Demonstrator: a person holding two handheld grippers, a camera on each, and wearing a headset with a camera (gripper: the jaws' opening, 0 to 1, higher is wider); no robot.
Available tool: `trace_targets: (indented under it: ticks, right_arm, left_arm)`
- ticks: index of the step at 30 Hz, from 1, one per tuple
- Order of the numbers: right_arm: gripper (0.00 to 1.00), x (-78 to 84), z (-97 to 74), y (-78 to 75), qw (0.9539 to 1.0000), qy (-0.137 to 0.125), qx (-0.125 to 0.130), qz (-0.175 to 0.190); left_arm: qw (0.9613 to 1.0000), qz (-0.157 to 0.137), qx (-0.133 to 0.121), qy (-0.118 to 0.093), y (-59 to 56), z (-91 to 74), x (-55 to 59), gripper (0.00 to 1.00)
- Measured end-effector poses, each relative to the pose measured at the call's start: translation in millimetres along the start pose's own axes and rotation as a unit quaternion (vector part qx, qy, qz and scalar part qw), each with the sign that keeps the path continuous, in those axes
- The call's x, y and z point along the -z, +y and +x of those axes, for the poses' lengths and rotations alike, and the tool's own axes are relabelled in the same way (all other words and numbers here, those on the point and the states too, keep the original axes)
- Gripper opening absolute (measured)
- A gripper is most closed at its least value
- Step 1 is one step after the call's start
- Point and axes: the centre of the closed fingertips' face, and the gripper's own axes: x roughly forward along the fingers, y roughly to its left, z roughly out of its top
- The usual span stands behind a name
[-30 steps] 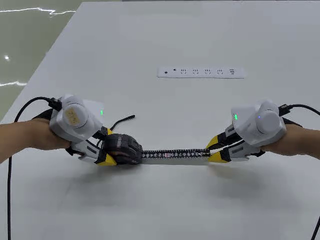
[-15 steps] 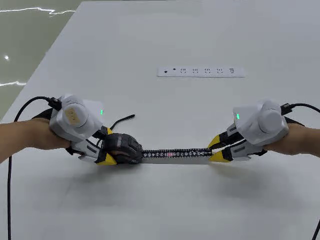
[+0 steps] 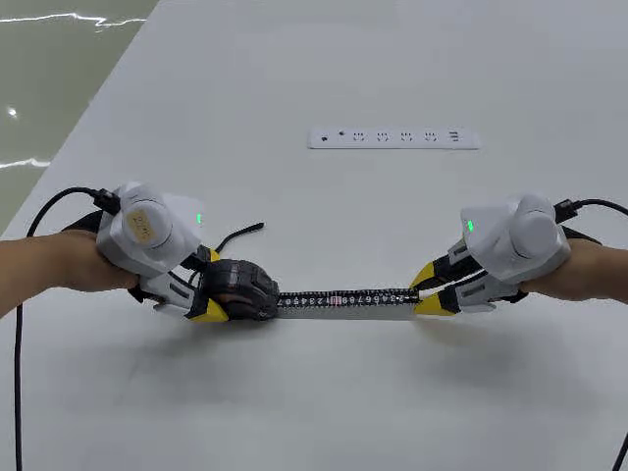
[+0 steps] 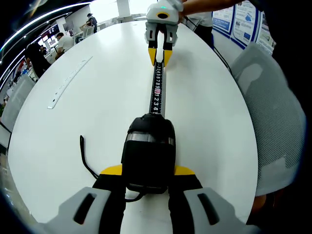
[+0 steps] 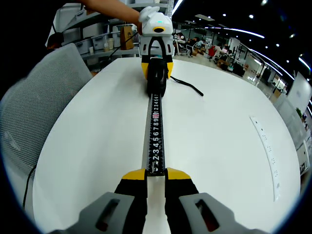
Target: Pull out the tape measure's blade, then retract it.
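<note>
Bright, even overhead light. White surface [image 3: 324, 59] slightly washed out, shadows soft and faint. Glare streaks on glossy floor [image 3: 39, 88]. Gripper views bend strongly at edges.

My right gripper [image 5: 156, 176] has its jaws pinched on the tip of the black blade [image 5: 156, 131]. The blade lies flat on the white table [image 5: 92, 146] and runs straight to the tape measure case [image 5: 157, 82]. The left gripper [image 5: 157, 67] clamps that case from its far side, and a black strap [image 5: 187, 86] trails off the case's right.
</note>
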Motion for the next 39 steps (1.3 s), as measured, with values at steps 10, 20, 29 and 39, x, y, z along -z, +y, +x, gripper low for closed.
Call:
trace_targets:
  ticks: [10,20,29,39]
  right_arm:
    - [0.11,3.5,-2.5,0.7,1.0000,0.002,0.000,-0.001]
    - [0.11,5.8,-4.8,1.5,1.0000,0.003,0.000,0.000]
    - [0.11,9.6,-6.5,1.2,1.0000,0.004,0.000,0.002]
    - [0.11,11.4,-9.4,1.1,1.0000,0.007,0.000,0.001]
  left_arm:
    - [1.0000,0.000,0.000,0.000,2.6,1.1,3.0,0.28]
    - [1.0000,0.000,-0.001,0.000,-0.8,-0.5,-0.8,0.28]
    - [1.0000,0.000,0.000,0.001,2.6,1.1,3.1,0.28]
    - [1.0000,0.000,-0.001,0.001,7.1,2.9,8.3,0.28]
